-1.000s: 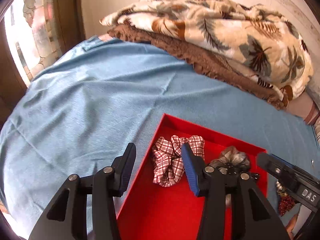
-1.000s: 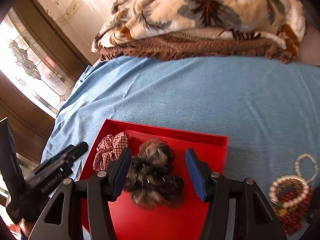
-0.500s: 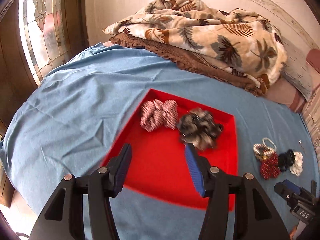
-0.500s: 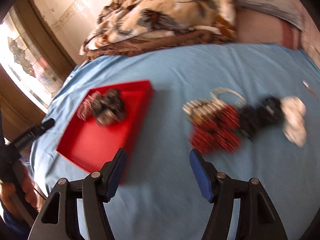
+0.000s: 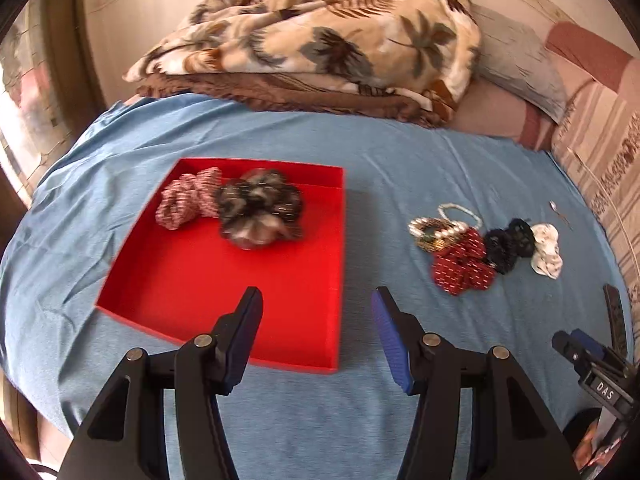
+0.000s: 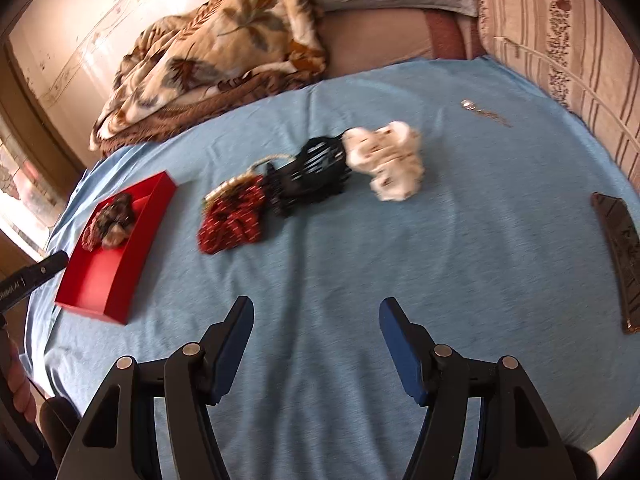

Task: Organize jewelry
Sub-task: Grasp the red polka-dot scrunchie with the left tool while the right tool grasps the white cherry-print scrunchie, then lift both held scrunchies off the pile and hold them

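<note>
Scrunchies and bracelets lie on a blue bed [image 5: 400,160]. Left tongs [image 5: 316,304] hang released and empty over the near rim of a red tray [image 5: 224,280], which holds a plaid scrunchie [image 5: 186,202] and a dark one [image 5: 260,212]. Right tongs [image 6: 316,312], also released and empty, hover over bare sheet; at their 11 o'clock lie a red scrunchie [image 6: 232,220], a black one [image 6: 312,176], a white one [image 6: 388,164] and bracelets [image 5: 436,228].

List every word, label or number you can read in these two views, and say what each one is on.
"DAS": white letters on a small black tag on the right gripper, seen at the edge of the left wrist view.
White print on the side of the left gripper, at the edge of the right wrist view: too blurred and cut off to read.
Dark flat object on the blue sheet: no readable text.
</note>
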`<act>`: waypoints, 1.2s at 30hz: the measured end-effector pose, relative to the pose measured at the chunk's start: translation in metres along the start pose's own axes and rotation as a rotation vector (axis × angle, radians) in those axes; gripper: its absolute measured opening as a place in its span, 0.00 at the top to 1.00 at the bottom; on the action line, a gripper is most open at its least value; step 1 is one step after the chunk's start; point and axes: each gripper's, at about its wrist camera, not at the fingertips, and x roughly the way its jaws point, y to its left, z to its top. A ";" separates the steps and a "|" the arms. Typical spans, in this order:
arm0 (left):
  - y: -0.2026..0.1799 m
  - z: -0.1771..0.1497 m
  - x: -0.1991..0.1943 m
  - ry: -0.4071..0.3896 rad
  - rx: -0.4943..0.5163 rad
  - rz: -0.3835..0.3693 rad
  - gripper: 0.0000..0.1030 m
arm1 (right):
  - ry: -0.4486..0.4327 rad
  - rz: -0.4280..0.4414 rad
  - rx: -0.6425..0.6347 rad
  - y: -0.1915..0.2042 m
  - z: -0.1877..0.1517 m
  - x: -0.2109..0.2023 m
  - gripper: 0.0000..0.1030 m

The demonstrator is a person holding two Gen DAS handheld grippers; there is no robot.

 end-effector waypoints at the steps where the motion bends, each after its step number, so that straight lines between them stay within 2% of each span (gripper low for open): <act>1: -0.009 0.001 0.005 0.011 0.011 -0.012 0.46 | -0.005 -0.003 0.002 -0.004 0.002 0.001 0.32; 11: -0.076 0.022 0.087 0.127 0.035 -0.089 0.46 | -0.054 -0.055 0.003 -0.037 0.044 0.032 0.32; 20: -0.109 0.041 0.137 0.191 0.044 -0.145 0.46 | -0.070 -0.092 -0.005 -0.055 0.081 0.071 0.32; 22: -0.114 0.040 0.143 0.209 0.047 -0.150 0.47 | -0.070 -0.092 -0.014 -0.055 0.084 0.074 0.50; 23: -0.115 0.039 0.144 0.210 0.048 -0.149 0.50 | -0.060 -0.088 -0.017 -0.055 0.084 0.076 0.74; 24: -0.118 0.038 0.143 0.204 0.057 -0.145 0.67 | -0.048 -0.080 -0.017 -0.055 0.085 0.077 0.81; 25: -0.120 0.037 0.143 0.212 0.069 -0.152 0.85 | -0.048 -0.074 -0.013 -0.056 0.084 0.075 0.82; 26: -0.122 0.035 0.141 0.228 0.080 -0.166 0.88 | -0.049 -0.071 -0.012 -0.056 0.083 0.073 0.86; 31: -0.119 0.028 0.112 0.211 0.079 -0.190 0.92 | -0.069 -0.035 0.017 -0.057 0.072 0.048 0.88; 36: -0.112 0.019 0.067 0.156 0.072 -0.232 0.92 | -0.085 0.004 0.062 -0.058 0.052 0.014 0.88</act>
